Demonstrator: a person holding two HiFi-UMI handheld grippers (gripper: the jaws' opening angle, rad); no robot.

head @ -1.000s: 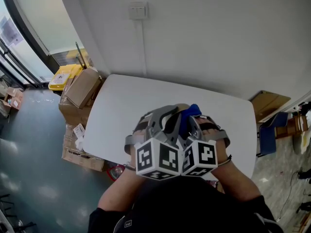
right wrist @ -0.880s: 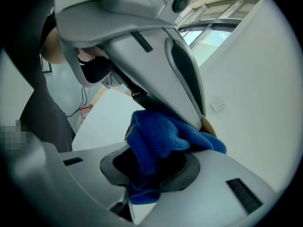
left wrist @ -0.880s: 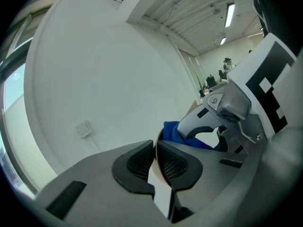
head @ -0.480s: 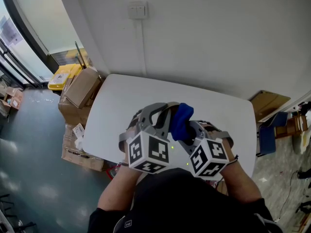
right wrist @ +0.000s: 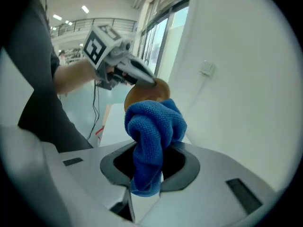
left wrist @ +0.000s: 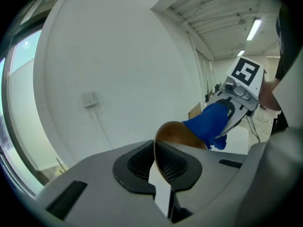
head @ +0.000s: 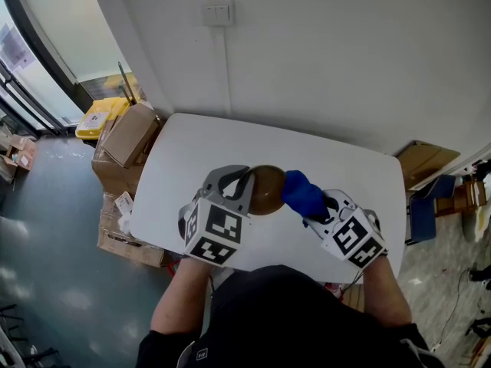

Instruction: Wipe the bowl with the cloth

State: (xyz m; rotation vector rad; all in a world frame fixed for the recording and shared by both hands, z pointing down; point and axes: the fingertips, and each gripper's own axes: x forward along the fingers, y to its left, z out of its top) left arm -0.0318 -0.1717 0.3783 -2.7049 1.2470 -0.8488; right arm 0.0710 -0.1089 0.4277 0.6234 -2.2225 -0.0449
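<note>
A brown bowl [head: 265, 189] hangs above the white table [head: 192, 159], held by its rim in my left gripper [head: 247, 187], whose jaws are shut on it. In the left gripper view the bowl [left wrist: 176, 132] rises on edge from between the pads. My right gripper [head: 317, 209] is shut on a bunched blue cloth [head: 304, 194], which touches the bowl's right side. In the right gripper view the cloth [right wrist: 154, 131] sticks up from the jaws, with the bowl [right wrist: 142, 92] just behind it and the left gripper [right wrist: 147, 81] on the bowl's top edge.
Cardboard boxes [head: 129, 135] and a yellow bin [head: 101, 118] stand on the floor left of the table. A white wall with a switch plate [head: 217, 11] runs behind it. More boxes [head: 420, 163] lie at the far right.
Both grippers have moved apart and lower, towards the table's near edge. The bowl, earlier hidden behind the marker cubes, now shows between them with the cloth at its right side.
</note>
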